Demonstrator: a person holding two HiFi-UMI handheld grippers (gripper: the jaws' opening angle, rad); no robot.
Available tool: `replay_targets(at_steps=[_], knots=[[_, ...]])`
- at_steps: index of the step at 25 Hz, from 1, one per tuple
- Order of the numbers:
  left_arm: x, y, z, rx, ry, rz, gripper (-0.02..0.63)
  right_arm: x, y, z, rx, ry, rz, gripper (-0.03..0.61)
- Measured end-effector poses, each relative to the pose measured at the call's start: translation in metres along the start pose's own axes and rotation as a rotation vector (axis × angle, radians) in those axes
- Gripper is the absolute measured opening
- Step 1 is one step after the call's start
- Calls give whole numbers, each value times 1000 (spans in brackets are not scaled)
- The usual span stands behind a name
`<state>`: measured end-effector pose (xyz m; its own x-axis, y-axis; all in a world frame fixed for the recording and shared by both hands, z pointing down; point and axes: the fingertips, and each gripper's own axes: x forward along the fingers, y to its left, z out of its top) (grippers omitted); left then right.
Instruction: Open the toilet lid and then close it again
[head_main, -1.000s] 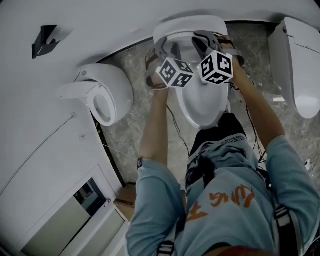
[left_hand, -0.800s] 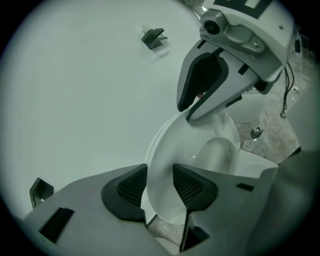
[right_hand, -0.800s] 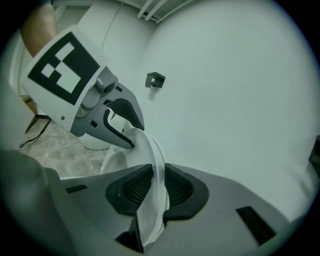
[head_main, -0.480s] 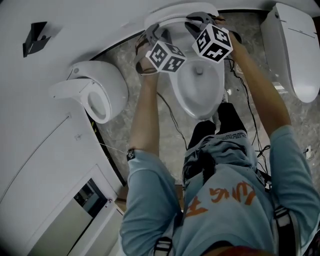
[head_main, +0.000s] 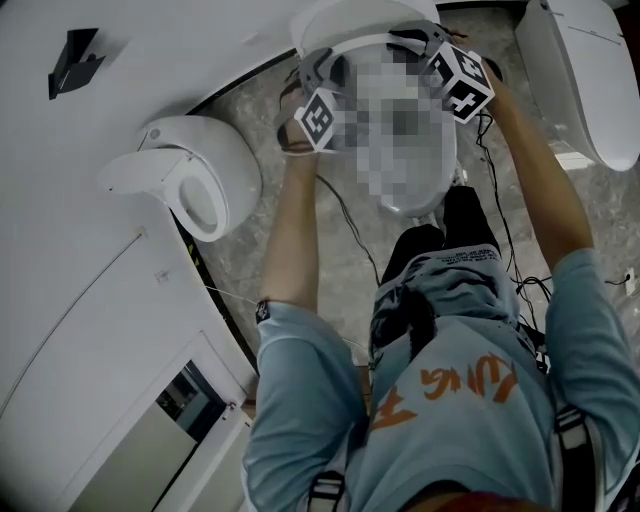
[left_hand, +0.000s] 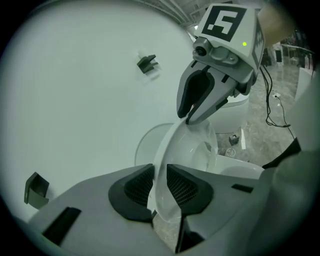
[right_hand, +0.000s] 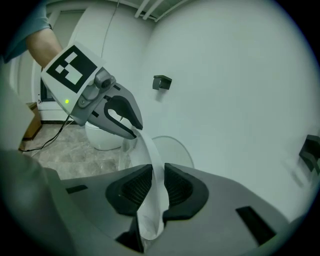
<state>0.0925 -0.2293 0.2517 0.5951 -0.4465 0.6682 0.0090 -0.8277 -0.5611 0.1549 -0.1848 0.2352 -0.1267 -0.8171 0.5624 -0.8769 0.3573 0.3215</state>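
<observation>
The white toilet lid stands raised off its bowl at the top of the head view; a mosaic patch covers the middle. My left gripper grips the lid's left rim and my right gripper its right rim. In the left gripper view the thin lid edge runs between the left gripper's ribbed pads, whose jaws have just been closing onto it; the right gripper pinches the far rim. In the right gripper view the lid sits clamped in the right gripper, with the left gripper beyond.
A second toilet stands to the left and a third at the upper right. A white wall with a black hook lies just behind the lid. Cables trail over the marble floor. A cabinet is at lower left.
Both grippers have moved toward the wall, carrying the lid from nearly flat on the bowl to a raised tilt. The bowl came into view under it.
</observation>
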Motion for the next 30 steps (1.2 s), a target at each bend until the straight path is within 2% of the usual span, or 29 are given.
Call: replay_targets(at_steps=[4,11,16,22,26,30], knots=[[-27,-24,-6,2,-36,-28,94,-22,29,-3,-7,12,-16,94],[-76,-69,-27,-6,-61,-140,94,-56,89,-9,-42,46,15,101],[-108,-107,-47,15,-69,-224,100,-77,138,-18,-90,88,81,111],[-138,-162,-73,96,-75,-284,107,-96,198,-41,-178,150,159,123],[-153,-192,-92,81,-70,-315,114,-102,233,-55,-197,187,179,129],[-159,-217,-107,66,-62,-367,120,-102,260,-70,-216,217,236,138]])
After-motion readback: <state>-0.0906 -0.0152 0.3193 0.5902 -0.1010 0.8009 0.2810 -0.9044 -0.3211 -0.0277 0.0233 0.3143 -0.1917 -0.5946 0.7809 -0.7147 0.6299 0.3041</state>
